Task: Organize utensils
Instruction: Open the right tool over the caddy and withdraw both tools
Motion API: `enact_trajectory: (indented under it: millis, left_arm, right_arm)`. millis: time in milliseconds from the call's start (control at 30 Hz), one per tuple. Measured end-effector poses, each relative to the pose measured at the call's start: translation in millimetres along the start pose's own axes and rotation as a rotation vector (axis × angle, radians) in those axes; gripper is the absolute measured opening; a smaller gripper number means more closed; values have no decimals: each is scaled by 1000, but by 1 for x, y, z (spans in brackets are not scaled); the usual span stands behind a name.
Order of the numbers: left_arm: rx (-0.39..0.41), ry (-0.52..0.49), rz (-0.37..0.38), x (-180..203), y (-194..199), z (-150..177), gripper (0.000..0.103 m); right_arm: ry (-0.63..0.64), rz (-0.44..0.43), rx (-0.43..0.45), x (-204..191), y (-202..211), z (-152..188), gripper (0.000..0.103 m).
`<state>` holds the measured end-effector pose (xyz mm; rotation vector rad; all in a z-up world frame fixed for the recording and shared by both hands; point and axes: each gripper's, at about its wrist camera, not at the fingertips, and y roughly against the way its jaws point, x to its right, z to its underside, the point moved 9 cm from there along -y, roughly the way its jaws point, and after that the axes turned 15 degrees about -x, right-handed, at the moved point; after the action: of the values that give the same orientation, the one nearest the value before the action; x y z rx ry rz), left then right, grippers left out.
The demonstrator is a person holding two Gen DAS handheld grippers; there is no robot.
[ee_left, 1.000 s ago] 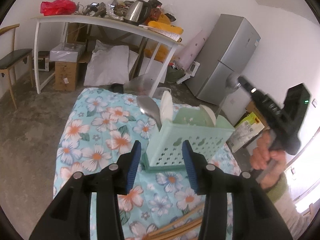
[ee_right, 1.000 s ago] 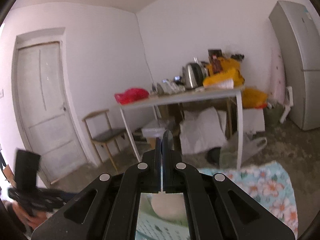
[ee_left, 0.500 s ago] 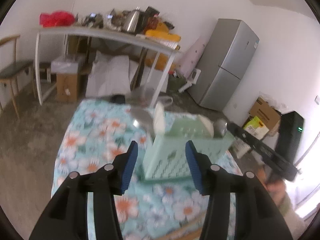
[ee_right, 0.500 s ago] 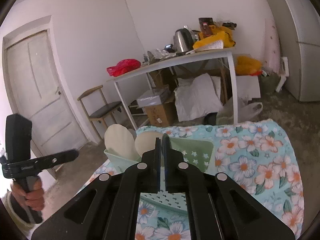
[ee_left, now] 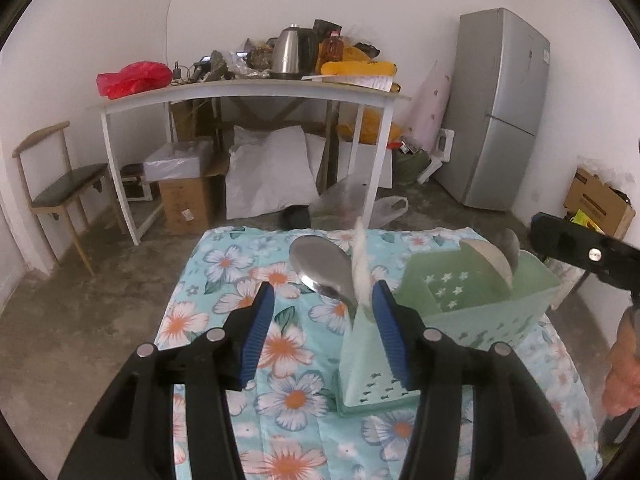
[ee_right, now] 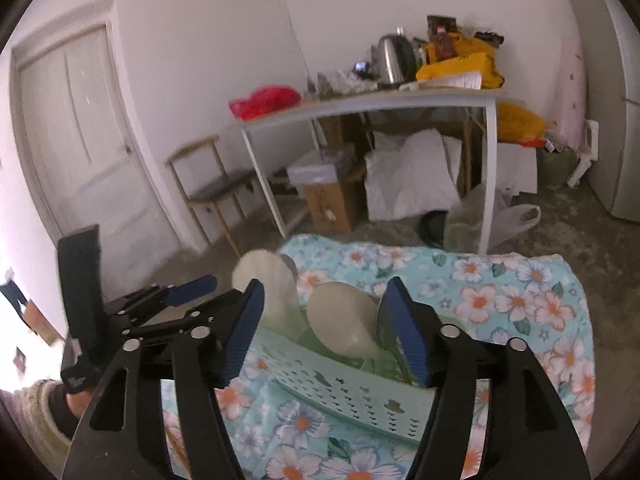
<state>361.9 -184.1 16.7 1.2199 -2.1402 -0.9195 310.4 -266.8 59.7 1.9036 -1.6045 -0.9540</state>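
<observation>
A pale green perforated utensil basket (ee_left: pixel 472 320) (ee_right: pixel 344 392) stands on the floral tablecloth (ee_left: pixel 224 280) (ee_right: pixel 520 300). It holds a large steel spoon (ee_left: pixel 324 272), white ladles (ee_right: pixel 344 324) (ee_right: pixel 268 284) and another steel spoon (ee_left: pixel 510 246) at its far end. My left gripper (ee_left: pixel 322 326) is open and empty beside the basket's near corner. My right gripper (ee_right: pixel 320 330) is open and empty just above the basket's rim. The right gripper also shows in the left wrist view (ee_left: pixel 580 250), and the left gripper in the right wrist view (ee_right: pixel 176 292).
Behind the table stand a white side table (ee_left: pixel 248 92) with a kettle (ee_left: pixel 290 52) and clutter, a wooden chair (ee_left: pixel 56 192), boxes, sacks and a grey fridge (ee_left: pixel 496 112). A door (ee_right: pixel 80 152) is at the left in the right wrist view.
My right gripper came down over the basket with the steel spoon shut in it and opened; the spoon now stands in the basket. My left gripper shifted left of the basket.
</observation>
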Motion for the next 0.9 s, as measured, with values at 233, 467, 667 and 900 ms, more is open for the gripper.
enact_trajectory:
  millis: [233,467,667,900]
  left_arm:
    - [-4,-4,2,-2,-2,2,49]
    - [-8,-13,-5,1,-4,2,49]
    - [-16,-6,5,1,-3,3,50]
    - [-22,-11,4,0,-5,3,51]
  right_arm:
    - [69,172,-123,5,-30,3,63]
    - [18,233,-67,28,-5,15,40]
    - [-53,247,-33,58,14,30,6]
    - [-14,247,-29,54,14,37,7]
